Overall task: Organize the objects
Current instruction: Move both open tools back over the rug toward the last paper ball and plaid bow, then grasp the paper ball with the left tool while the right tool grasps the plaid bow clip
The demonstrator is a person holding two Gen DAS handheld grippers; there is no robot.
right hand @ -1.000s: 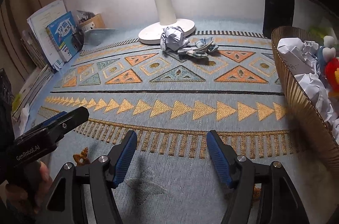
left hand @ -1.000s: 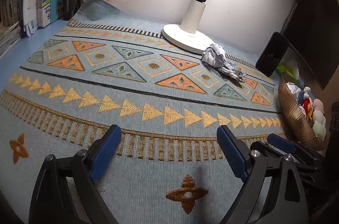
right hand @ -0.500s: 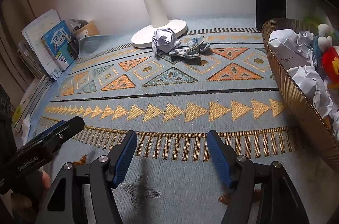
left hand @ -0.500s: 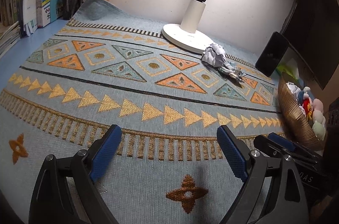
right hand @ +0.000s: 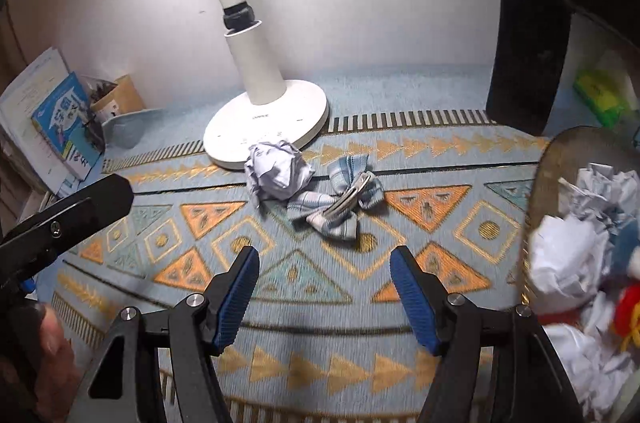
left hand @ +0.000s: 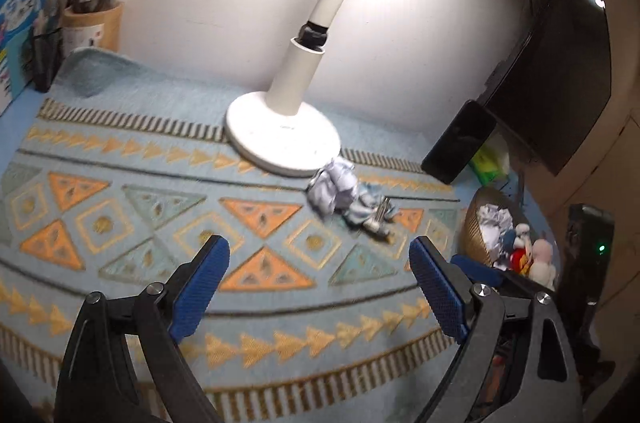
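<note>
Approaching the remaining clutter: the left gripper (left hand: 318,287) has its fingers spread wide and empty, the right gripper (right hand: 324,293) moderately apart, also empty. Ahead of the right fingers, slightly left, lies a crumpled paper ball (right hand: 276,169); touching it, dead ahead, a plaid cloth with a metal clip (right hand: 340,201). Far right stands the gold basket (right hand: 536,207), part-filled. Judged step: reach. Next: advance, straddle one item, close.

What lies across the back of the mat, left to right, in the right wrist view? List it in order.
Books → pen holder → white lamp base → crumpled paper ball → plaid bow hair clip → black phone leaning upright → gold basket.
</note>
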